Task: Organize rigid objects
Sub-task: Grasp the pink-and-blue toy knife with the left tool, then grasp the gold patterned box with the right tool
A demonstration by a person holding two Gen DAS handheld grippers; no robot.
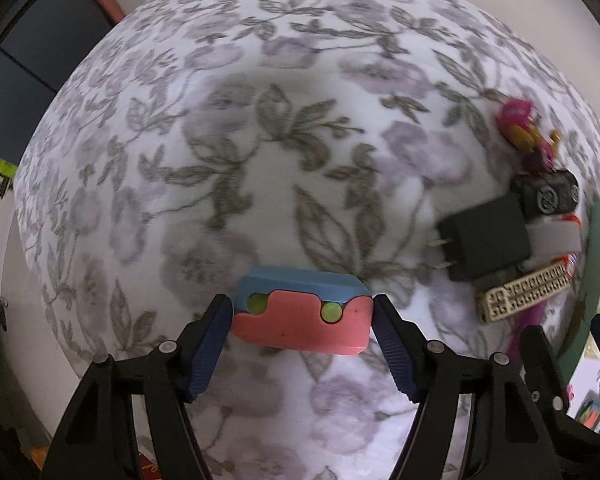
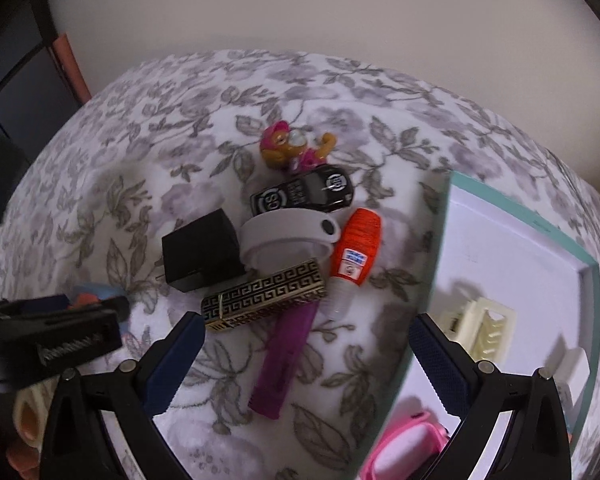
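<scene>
My left gripper [image 1: 302,312] is shut on a blue and pink block [image 1: 302,314] with green studs, just above the floral cloth [image 1: 260,160]. My right gripper [image 2: 306,332] is open and empty, above a purple stick [image 2: 284,364]. Ahead of it lies a pile: a gold patterned case [image 2: 264,296], black charger [image 2: 200,250], white band [image 2: 288,232], orange tube [image 2: 354,250], black toy car [image 2: 304,194] and pink toy figure [image 2: 296,148]. The left gripper shows at the left edge of the right wrist view [image 2: 80,312].
A teal-rimmed white box [image 2: 516,248] lies at the right, holding a cream piece [image 2: 488,328] and a pink item [image 2: 404,444]. The same pile shows at the right of the left wrist view, with the charger [image 1: 488,240] nearest. A wall lies beyond the cloth.
</scene>
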